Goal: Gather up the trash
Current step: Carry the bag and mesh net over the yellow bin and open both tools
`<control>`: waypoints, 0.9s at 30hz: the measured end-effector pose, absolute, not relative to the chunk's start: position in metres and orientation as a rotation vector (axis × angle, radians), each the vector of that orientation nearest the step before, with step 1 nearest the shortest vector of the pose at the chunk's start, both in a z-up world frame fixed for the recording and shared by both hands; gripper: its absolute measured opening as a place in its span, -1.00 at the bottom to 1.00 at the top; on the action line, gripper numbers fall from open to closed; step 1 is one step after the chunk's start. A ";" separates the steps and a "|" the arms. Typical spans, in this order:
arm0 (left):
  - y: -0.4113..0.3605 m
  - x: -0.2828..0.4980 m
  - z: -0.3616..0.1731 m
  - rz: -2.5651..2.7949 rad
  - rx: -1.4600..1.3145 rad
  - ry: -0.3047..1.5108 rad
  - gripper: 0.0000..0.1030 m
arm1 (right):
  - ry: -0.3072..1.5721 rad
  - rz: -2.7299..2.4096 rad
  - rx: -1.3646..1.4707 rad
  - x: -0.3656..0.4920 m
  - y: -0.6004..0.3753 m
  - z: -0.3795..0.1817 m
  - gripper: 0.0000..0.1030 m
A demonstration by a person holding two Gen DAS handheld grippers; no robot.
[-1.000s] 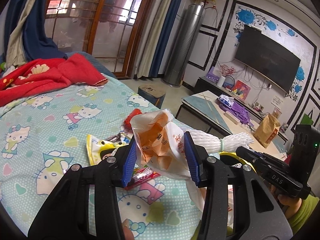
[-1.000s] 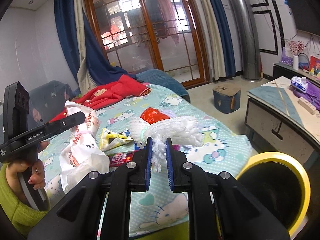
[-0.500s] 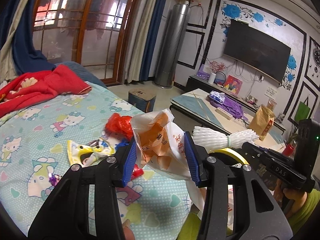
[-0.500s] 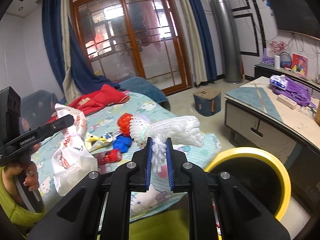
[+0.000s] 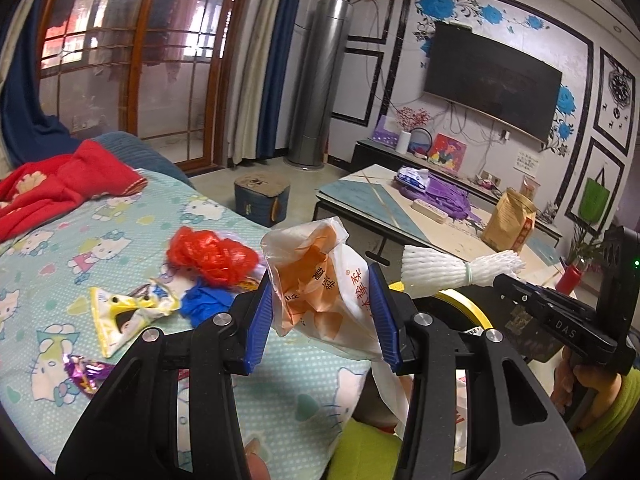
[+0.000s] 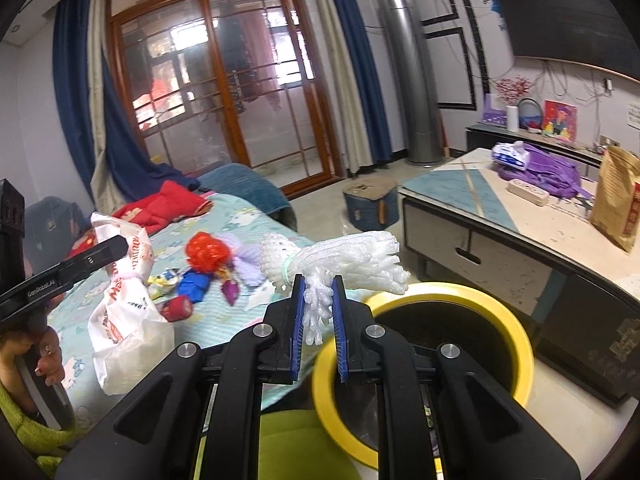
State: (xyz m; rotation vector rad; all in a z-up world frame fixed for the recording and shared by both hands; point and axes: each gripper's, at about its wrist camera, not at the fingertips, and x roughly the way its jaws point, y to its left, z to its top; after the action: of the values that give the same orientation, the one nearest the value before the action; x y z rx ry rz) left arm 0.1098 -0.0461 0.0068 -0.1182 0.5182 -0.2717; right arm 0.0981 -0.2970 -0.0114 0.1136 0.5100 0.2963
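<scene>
From the left wrist view, the left tongs (image 5: pixel 322 316) clamp a crumpled white-and-orange plastic bag (image 5: pixel 320 292) above the edge of the bed (image 5: pixel 48 264), where a red plastic wad (image 5: pixel 212 256) and a yellow wrapper (image 5: pixel 120 312) lie. From the right wrist view, the right tongs (image 6: pixel 318 320) pinch a white foam net bundle (image 6: pixel 340 264) just over the yellow-rimmed trash bin (image 6: pixel 516 344), beside the table (image 6: pixel 540 236).
</scene>
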 end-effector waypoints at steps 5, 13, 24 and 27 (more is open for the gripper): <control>-0.064 0.115 0.003 -0.301 -0.101 0.525 -0.28 | 0.509 0.233 0.103 0.095 -0.313 -0.017 -0.75; -0.092 0.124 -0.003 -0.342 -0.063 0.532 -0.28 | 0.528 0.149 0.123 0.098 -0.337 -0.027 -0.75; -0.137 0.135 -0.017 -0.388 0.021 0.530 -0.26 | 0.552 0.067 0.165 0.103 -0.365 -0.038 -0.75; -0.146 0.138 -0.021 -0.397 0.037 0.533 -0.26 | 0.554 0.052 0.180 0.103 -0.372 -0.040 -0.75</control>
State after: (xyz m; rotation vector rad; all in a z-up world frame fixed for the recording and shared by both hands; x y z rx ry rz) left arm 0.1381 -0.1459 -0.0210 0.0366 0.5329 -0.3974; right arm 0.1032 -0.3717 -0.0404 0.1797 0.5539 0.0523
